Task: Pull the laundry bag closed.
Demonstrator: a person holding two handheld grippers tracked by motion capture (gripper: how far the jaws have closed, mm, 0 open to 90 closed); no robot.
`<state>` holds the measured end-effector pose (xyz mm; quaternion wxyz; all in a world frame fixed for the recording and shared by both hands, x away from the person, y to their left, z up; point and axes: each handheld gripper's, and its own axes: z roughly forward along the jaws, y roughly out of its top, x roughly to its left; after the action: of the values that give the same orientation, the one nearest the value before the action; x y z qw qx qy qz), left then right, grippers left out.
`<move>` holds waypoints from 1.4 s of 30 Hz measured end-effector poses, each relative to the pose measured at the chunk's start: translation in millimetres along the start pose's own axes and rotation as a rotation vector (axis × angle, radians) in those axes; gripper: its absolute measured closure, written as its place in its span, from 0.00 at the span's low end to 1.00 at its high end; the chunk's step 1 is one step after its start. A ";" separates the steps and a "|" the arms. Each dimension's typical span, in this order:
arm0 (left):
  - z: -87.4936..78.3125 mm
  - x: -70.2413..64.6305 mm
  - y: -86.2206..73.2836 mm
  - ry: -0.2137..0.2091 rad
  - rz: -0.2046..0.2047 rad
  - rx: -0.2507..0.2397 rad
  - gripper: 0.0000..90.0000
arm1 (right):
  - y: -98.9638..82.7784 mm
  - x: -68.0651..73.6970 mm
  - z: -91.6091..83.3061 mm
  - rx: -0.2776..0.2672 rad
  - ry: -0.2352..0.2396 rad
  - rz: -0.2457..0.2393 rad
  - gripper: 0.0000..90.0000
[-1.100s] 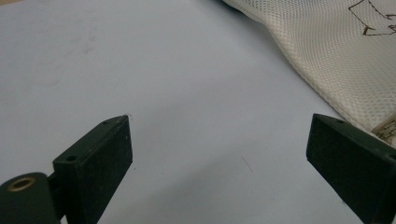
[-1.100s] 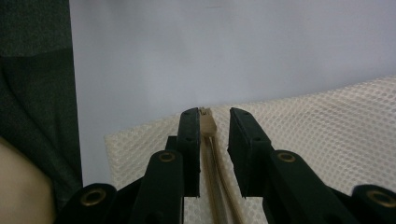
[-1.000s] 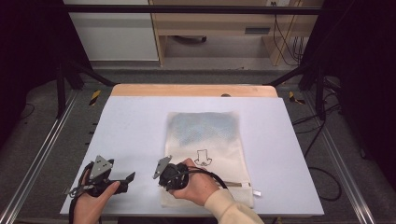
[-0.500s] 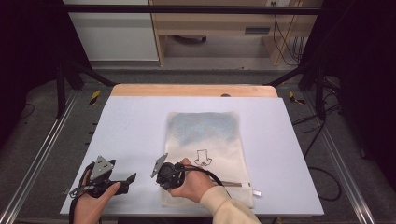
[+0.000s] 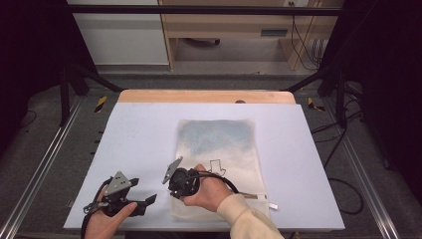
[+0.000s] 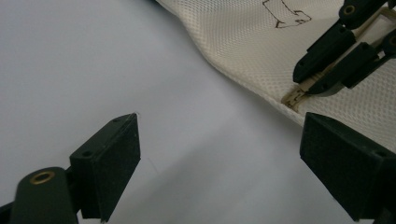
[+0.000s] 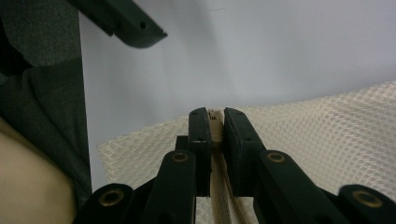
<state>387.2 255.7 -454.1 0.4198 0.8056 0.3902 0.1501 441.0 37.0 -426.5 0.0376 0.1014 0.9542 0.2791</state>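
Both right gripper (image 7: 212, 123) jaws pinch the mesh bag's (image 7: 327, 135) zipper (image 7: 215, 120); left gripper (image 6: 219, 158) gapes, jaws just narrowing, empty.

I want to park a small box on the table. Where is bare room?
Bare mat spreads left of the mesh laundry bag, and a strip lies right of it toward the table's edge. The near edge is crowded: left gripper open, right gripper shut on the bag's zipper.

L gripper (image 6: 219, 154): jaws wide apart, nothing btwn, over table (image 6: 93, 60)
R gripper (image 6: 322, 77): clamped on zipper (image 6: 295, 97) of mesh bag (image 6: 243, 42)
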 end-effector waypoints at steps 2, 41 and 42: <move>4.1 -2.5 0.1 -0.033 -0.014 0.006 0.14 | -0.1 -0.5 -0.7 -0.002 0.002 0.003 0.91; 57.6 -27.8 8.2 -0.259 -0.109 0.042 0.44 | 5.7 -2.1 -16.5 -0.046 -0.009 -0.012 0.91; 57.7 -27.9 8.5 -0.262 -0.108 0.036 0.45 | 6.0 -2.4 -16.9 -0.048 -0.013 -0.020 0.91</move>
<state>406.1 199.5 -479.7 0.4601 0.8035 0.3774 0.0137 442.2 32.5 -408.9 0.0489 0.0928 0.9478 0.3010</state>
